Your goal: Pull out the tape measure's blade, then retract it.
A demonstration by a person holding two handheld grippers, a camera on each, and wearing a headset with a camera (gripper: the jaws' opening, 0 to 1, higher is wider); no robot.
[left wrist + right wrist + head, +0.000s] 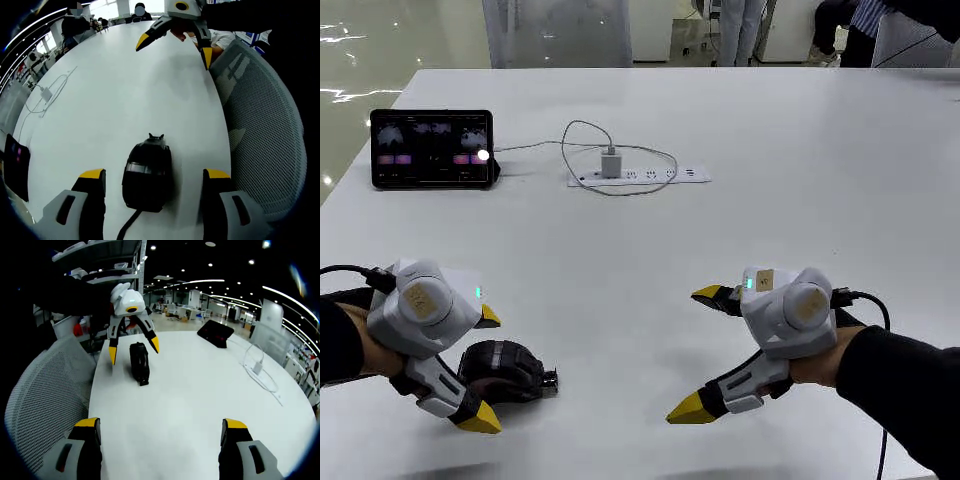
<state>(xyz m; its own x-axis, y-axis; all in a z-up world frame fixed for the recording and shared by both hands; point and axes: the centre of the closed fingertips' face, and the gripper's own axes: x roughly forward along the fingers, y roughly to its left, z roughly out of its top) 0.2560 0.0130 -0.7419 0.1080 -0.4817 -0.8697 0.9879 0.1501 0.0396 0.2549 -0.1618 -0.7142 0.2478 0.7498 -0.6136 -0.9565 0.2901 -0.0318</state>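
Black tape measure (147,172) lies between left tool's (154,174) parted jaws; right tool (695,350) gapes.

Bright overhead light, floor glare, fisheye edges

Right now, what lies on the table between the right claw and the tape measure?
Nothing: bare table separates right claw from tape measure, per head view.
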